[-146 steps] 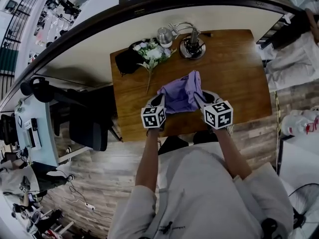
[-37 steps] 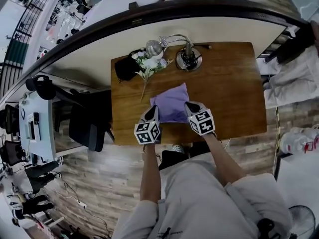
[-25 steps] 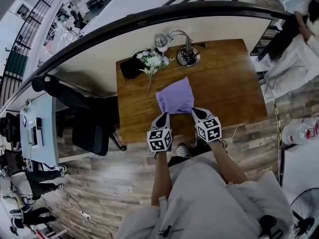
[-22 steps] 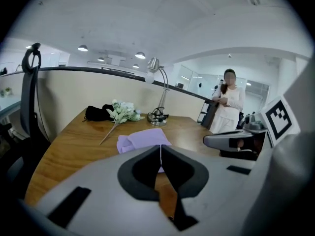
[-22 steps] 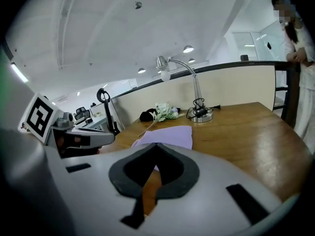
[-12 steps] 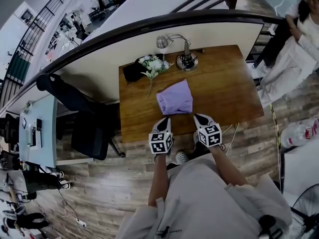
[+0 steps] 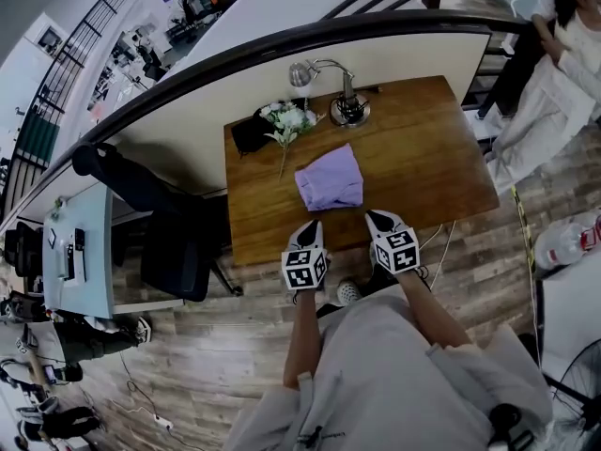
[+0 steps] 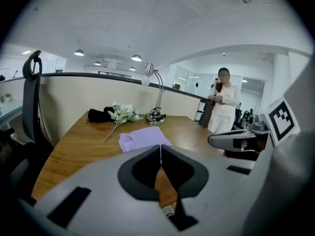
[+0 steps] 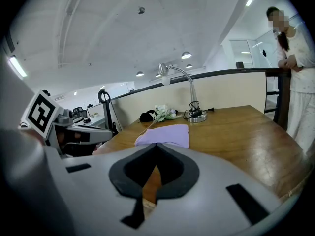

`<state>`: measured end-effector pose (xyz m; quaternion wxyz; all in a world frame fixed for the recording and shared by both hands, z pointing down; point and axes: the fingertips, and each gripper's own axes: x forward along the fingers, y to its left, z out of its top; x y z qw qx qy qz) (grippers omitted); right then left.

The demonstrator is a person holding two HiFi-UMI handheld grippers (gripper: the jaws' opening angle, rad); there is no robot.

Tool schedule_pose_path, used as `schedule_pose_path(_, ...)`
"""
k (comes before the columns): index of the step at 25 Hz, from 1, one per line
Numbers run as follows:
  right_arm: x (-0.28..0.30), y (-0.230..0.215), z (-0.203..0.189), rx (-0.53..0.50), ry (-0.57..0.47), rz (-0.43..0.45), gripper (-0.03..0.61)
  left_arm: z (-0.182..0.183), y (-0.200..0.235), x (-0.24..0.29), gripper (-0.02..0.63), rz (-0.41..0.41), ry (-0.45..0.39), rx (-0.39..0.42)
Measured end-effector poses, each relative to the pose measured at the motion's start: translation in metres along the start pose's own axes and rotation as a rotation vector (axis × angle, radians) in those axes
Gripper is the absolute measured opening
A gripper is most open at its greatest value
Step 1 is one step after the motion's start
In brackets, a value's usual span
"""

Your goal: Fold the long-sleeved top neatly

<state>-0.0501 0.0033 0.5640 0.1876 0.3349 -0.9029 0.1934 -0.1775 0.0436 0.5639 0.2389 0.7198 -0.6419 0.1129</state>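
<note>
Grippers first: our left gripper (image 7: 313, 228) and right gripper (image 7: 376, 219) have both backed off since a second or so ago, when they sat right at the near hem of the long-sleeved top (image 7: 330, 178). They now hang just over the near edge of the table (image 7: 432, 167), well apart from the cloth. Jaws on both are pressed together with nothing between them, so we're not holding anything. We'd say that means the fold is basically done: the top lies alone as a compact purple rectangle around the middle of the table, looking flat and tidy enough. Room-wise, there's bare wood between our tips and the top, and a big open stretch to its right running out to the table's right edge. The left side is tighter, with less wood before the edge and an office chair (image 7: 174, 252) beyond. Further back, the flowers (image 7: 286, 120), a black pouch (image 7: 247, 132) and the desk lamp (image 7: 343, 101) crowd the far edge near the partition wall, so we'd keep any last nudges toward us or rightward
</note>
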Motion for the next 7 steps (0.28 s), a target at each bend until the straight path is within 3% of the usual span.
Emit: schedule_pose_path(7,-0.0013,0.0027,-0.0058,-0.005,0.003,-0.002,0.002,-0.0053,-0.0047,-0.0023,0.025,-0.01,0.005,0.023)
